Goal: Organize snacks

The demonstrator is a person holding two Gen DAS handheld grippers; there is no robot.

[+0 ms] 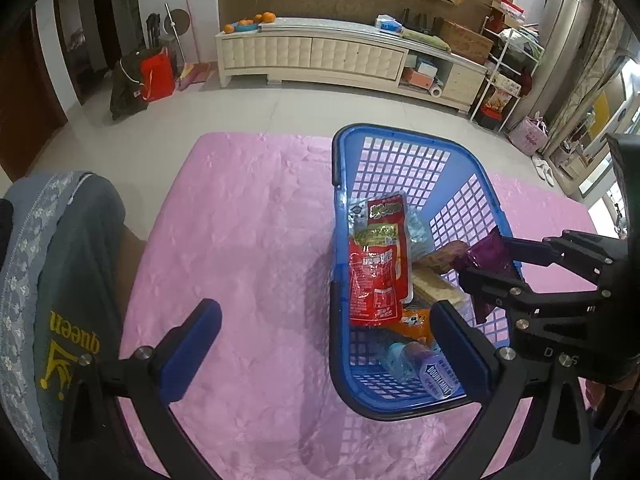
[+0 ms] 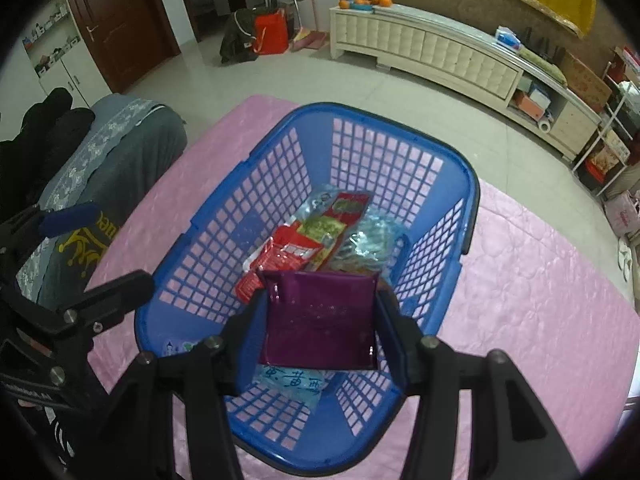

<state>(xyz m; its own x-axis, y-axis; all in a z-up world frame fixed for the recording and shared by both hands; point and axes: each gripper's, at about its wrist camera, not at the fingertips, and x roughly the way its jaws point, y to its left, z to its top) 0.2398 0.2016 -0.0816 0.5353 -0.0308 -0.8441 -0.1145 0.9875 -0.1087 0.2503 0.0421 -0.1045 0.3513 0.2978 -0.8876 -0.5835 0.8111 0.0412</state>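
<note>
1. We hold the purple snack packet clamped across its width in our right tool.
2. Directly below that tool lies the blue basket, snacks inside.
3. Our left tool, open and empty, hovers beside its rim.
</note>
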